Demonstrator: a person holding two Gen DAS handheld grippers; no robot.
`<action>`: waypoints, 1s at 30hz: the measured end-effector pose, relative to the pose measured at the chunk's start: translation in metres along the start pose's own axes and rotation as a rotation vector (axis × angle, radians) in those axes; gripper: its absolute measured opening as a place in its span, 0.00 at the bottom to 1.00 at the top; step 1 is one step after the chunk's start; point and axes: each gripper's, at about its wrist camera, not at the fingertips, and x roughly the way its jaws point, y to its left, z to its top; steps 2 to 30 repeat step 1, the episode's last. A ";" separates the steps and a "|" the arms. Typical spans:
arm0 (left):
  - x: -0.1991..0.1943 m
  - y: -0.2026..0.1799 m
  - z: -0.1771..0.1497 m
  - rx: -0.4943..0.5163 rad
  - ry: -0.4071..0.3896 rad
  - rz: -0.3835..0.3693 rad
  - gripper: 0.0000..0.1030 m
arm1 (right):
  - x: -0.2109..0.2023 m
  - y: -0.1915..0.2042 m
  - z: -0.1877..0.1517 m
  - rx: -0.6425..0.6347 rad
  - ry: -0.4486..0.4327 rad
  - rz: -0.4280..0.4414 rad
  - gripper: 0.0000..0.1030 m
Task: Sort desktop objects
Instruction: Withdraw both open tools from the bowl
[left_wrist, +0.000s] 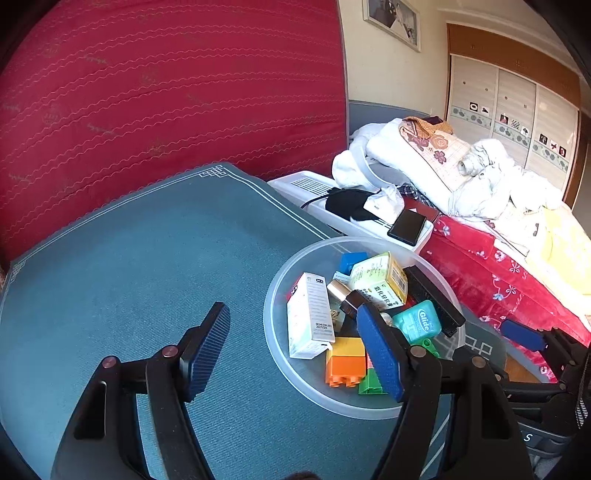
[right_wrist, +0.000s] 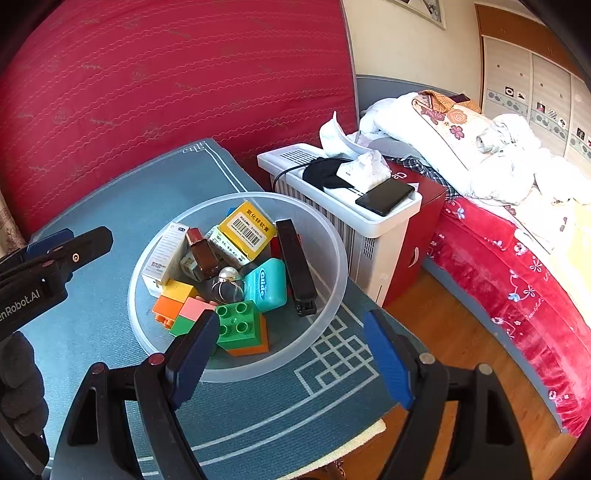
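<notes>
You are holding both tongs open and empty above a desk (right_wrist: 110, 206) covered by a teal mat with a white line border. The left tongs (left_wrist: 295, 350) are hovering over the bare mat, their right pad overlapping the near rim of a translucent round plastic bowl (left_wrist: 275, 295). The right tongs (right_wrist: 291, 354) are spreading wide just in front of that bowl (right_wrist: 332, 236), their left pad overlapping its near rim.

The bowl is sitting on the desk's right half, holding the clutter to sort. From the right wrist view you are seeing what the left tongs are hiding in the other: a green studded building brick (right_wrist: 238, 321) on an orange base, a pink and green brick (right_wrist: 192, 314), and a silver ring with a pearl (right_wrist: 228, 282). Both views are showing a white upright carton (left_wrist: 309, 314), a yellow and white barcoded box (right_wrist: 245, 229), a teal dental floss case (right_wrist: 266, 284), a long black stapler (right_wrist: 297, 266) and an orange and yellow brick (left_wrist: 345, 363).

The left wrist view alone is catching a blue block (left_wrist: 352, 260) at the bowl's far side.

Beside the desk a white slatted heater (right_wrist: 369, 229) is carrying a black phone (right_wrist: 384, 195). A red quilted mattress (right_wrist: 166, 85) is standing behind the desk, and a bed with a red floral cover (right_wrist: 498, 266) is lying to the right.
</notes>
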 end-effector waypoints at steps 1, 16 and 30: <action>0.000 0.001 0.000 -0.001 0.002 0.000 0.73 | 0.000 0.001 0.000 -0.001 0.000 0.003 0.81; 0.000 0.001 0.000 -0.001 0.002 0.000 0.73 | 0.000 0.001 0.000 -0.001 0.000 0.003 0.81; 0.000 0.001 0.000 -0.001 0.002 0.000 0.73 | 0.000 0.001 0.000 -0.001 0.000 0.003 0.81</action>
